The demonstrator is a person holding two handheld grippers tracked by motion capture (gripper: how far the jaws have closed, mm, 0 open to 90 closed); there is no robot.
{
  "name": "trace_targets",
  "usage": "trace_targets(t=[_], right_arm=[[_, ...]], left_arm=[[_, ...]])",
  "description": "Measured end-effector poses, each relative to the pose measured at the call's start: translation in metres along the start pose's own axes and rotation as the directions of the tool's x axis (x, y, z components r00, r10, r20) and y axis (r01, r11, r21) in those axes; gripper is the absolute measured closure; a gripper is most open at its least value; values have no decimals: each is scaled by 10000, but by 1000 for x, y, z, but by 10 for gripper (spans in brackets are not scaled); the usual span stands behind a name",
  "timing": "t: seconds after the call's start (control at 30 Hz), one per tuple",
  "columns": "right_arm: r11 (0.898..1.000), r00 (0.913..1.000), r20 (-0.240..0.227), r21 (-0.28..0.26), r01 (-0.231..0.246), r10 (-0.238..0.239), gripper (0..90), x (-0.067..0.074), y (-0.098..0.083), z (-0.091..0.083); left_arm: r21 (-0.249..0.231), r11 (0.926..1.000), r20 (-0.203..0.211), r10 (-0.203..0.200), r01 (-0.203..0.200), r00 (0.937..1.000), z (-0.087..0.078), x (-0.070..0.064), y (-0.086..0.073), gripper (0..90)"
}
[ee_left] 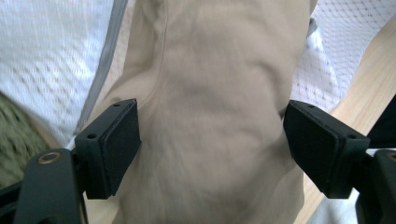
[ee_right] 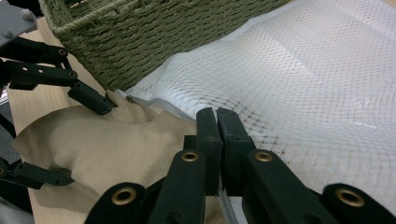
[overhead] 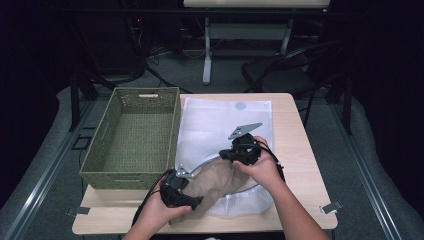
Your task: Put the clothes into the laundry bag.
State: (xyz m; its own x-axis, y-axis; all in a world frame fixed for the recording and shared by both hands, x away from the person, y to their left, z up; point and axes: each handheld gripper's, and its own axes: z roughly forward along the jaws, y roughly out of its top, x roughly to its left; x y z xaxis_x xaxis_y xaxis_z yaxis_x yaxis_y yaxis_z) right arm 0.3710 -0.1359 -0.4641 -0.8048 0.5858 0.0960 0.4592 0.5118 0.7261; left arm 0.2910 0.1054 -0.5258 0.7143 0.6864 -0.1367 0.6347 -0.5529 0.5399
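Nearest the lens in the left gripper view: two matte black rubber pads (ee_left: 119, 147), set wide apart w/ tan cloth (ee_left: 210, 116) between them. Neither pad presses the fabric; it fills the gap loosely. Cloth is soft, woven, creased, bunched into a rounded lump.

High view: the cloth (overhead: 215, 182) sits lower centre of frame, half inside the mouth of a white mesh bag (overhead: 220, 125) lying flat on the table (overhead: 295, 150). Bag is fine diamond netting w/ a grey zip edge curving round the opening. Table top is pale wood grain, rounded corners. Left of bag, touching it, is a rectangular woven basket (overhead: 132, 135), olive-green, coarse braided strands, slot handle in the far wall.

Left gripper (overhead: 192, 197) is at lower centre-left, over the near end of the cloth. Right gripper (overhead: 235, 157) is at centre, at the bag's rim.

Right gripper view: its jaws are pinched together on the bag's (ee_right: 303, 84) zip edge, lower centre; the cloth (ee_right: 116, 144) is at lower left, the basket (ee_right: 154, 37) at upper left.
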Motion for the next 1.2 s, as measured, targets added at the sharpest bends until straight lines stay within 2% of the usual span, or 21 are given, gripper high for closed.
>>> trace_targets(t=[0.13, 0.23, 0.3, 0.4, 0.47, 0.53, 0.63, 0.77, 0.9, 0.97, 1.07, 1.2], right_arm=[[10000, 10000, -11, 9, -19, 19, 884, 0, 0, 1], [10000, 10000, -11, 39, -10, 10, 884, 0, 0, 1], [10000, 10000, -18, 22, -19, 19, 884, 0, 0, 1], [10000, 10000, -13, 14, -28, 28, 884, 1, -1, 1], [10000, 10000, -2, 52, -35, 35, 884, 1, -1, 1], [10000, 10000, 1, 22, -32, 32, 884, 1, -1, 1], [10000, 10000, -7, 29, -32, 32, 884, 1, -1, 1], [10000, 10000, -10, 66, -11, 11, 884, 1, -1, 2], [9999, 10000, -6, 94, 50, -50, 884, 1, -1, 3], [9999, 10000, 3, 99, 43, -43, 884, 2, -1, 3], [9999, 10000, 5, 108, 63, -63, 884, 2, -1, 3], [9999, 10000, -7, 99, 39, -39, 884, 2, -2, 2]], left_arm=[[163, 9999, 64, -21, 20, 10000, 6, 2, -5, 153], [158, 9999, -117, -56, 58, 9999, 11, 1, -8, 146], [147, 9999, -86, -78, 79, 9999, 13, 2, -8, 143], [105, 9999, -232, 29, -26, 9997, 15, 2, -10, 156], [-65, 9998, -346, 202, -205, 9992, 17, 1, -12, 170], [-139, 9999, -343, 26, -31, 9994, 19, 1, -13, 176], [-69, 9998, -420, 161, -164, 9990, 21, 0, -14, 173], [-470, 9984, -389, 285, -303, 9988, 23, 0, -19, 173], [-917, 9958, -136, 46, -58, 9999, 24, 3, -25, 262], [-852, 9964, -67, 43, -48, 10000, 23, 3, -26, 311], [-926, 9957, -201, -73, 55, 9998, 24, 1, -25, 368], [-847, 9963, -291, 88, -112, 9995, 23, 0, -25, 451]])
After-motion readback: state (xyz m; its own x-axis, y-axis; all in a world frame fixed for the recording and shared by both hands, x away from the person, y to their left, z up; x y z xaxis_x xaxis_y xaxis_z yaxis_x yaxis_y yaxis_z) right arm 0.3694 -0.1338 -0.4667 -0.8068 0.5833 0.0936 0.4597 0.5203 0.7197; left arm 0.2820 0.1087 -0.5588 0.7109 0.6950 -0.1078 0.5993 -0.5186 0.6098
